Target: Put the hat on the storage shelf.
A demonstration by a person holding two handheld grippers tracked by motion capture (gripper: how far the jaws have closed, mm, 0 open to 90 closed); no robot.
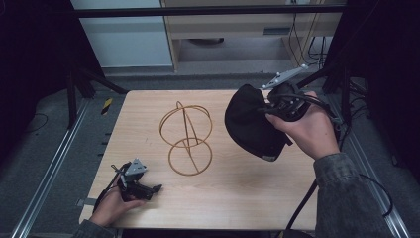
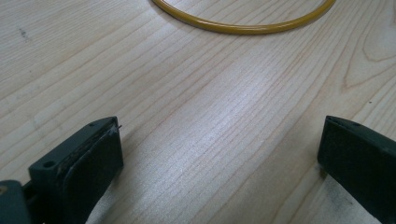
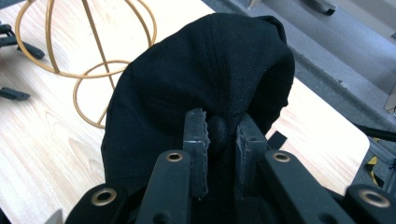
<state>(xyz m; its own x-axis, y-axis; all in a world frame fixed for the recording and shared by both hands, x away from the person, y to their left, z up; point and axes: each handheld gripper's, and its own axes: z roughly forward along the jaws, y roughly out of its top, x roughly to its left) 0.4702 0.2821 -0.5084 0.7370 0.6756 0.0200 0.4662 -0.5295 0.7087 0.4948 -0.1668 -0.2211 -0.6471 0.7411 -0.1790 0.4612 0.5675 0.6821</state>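
High view: the right gripper (image 1: 267,110) is clamped on a black cap (image 1: 250,124) above the table (image 1: 233,198); the left gripper (image 1: 148,191), jaws apart, rests near the gold wire stand (image 1: 186,139).

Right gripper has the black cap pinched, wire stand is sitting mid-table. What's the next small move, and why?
Probably carry the black cap leftward and over the top ring of the gold wire stand. The right gripper is shut on a fold of the cap's fabric and holds it beside the stand, while the left gripper rests open on the table.
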